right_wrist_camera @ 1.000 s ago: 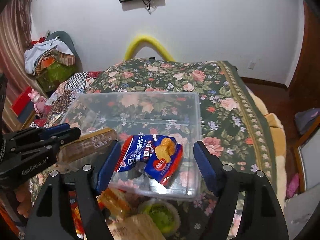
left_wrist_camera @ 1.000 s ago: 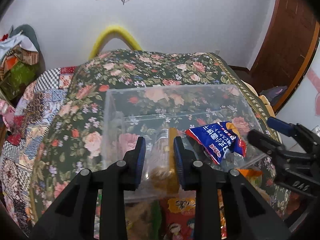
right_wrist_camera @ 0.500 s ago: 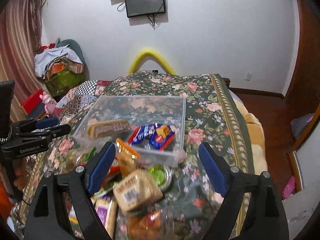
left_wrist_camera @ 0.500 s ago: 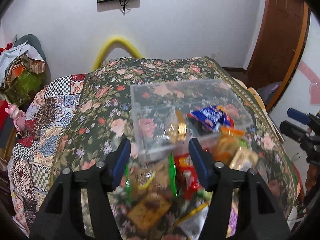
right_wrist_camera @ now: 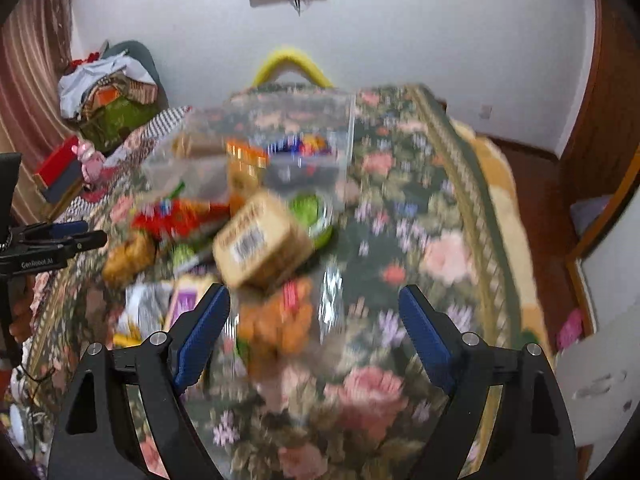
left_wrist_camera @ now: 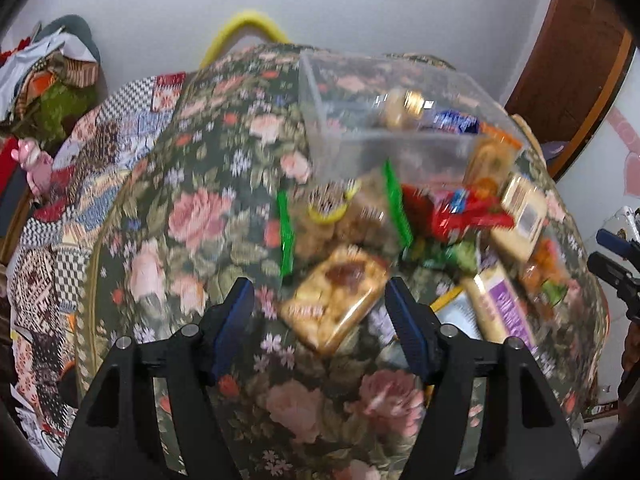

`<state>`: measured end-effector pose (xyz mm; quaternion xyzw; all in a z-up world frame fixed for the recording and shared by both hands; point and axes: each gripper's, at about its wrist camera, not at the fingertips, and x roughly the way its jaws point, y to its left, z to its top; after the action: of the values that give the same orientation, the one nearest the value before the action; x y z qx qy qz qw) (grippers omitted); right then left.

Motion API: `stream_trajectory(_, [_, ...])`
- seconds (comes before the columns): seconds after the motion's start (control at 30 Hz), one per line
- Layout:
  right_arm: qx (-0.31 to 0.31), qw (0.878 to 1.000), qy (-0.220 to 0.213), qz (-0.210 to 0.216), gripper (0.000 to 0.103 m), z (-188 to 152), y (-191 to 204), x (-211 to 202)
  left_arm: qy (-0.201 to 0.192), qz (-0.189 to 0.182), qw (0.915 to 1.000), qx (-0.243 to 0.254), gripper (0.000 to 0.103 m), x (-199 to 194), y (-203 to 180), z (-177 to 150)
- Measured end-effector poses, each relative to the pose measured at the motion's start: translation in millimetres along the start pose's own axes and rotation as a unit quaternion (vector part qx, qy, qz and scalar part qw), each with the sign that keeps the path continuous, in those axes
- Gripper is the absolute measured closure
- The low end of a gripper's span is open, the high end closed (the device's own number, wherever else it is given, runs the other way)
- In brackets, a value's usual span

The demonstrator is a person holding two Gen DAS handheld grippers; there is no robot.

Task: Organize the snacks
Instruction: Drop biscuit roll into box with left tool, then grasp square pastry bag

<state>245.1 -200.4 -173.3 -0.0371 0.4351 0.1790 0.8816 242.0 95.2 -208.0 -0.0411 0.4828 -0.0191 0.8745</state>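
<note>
A: Left gripper [left_wrist_camera: 320,322] first. State?

B: Its jaws are opening, blue pads spread, nothing pinched. A clear pack of pastries [left_wrist_camera: 334,300] lies on the floral bedspread [left_wrist_camera: 192,216] in the gap between the pads, but they don't touch it.

A: Right gripper [right_wrist_camera: 314,328]?

B: Spread wide, holding nothing. A blurred bag of orange snacks [right_wrist_camera: 276,320] shows just past the left pad, at about 10 o'clock in the gap. No contact.

A: Where's the container?

B: The clear plastic bin [left_wrist_camera: 384,100] sits farther up the bed, at about 1 o'clock from the left gripper in the left wrist view and at about 11 o'clock in the right wrist view. Inside it are a tan-and-gold packet [left_wrist_camera: 404,108] and a blue packet [left_wrist_camera: 456,122].

A: Loose snacks?

B: A heap lies on the bedspread right in front of the bin's near wall. It has a green-edged bag of brown pieces [left_wrist_camera: 344,216], a red wrapper [left_wrist_camera: 460,216], a tan boxy pack with a barcode [right_wrist_camera: 260,240], a green-lidded cup [right_wrist_camera: 310,212] and a purple-labelled packet [left_wrist_camera: 500,308]. Motion blur hides any print.

A: Anything else?

B: The right gripper's tip pokes in at 3 o'clock of the left wrist view. The left one's shows at 9 o'clock of the right wrist view.
</note>
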Motion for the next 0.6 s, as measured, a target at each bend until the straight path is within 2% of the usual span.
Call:
stream_trajectory(0.1, [0.005,1.0,0.017,0.023,0.017,-10.0,2.9,8.1,0.017,-0.003,0.9998,-0.004,0.035,16.2,3.1,-7.1])
stream_trajectory(0.3, [0.003,0.999,0.031,0.025,0.015,-8.9,9.5,22.7,0.037,-0.035,0.9985,-0.02,0.032,44.0,4.9,-3.6])
stream_trajectory(0.6, [0.014,0.998,0.051,0.028,0.014,-13.5,13.3,46.3,0.041,-0.031,0.9987,-0.004,0.03,73.3,-8.2,2.3])
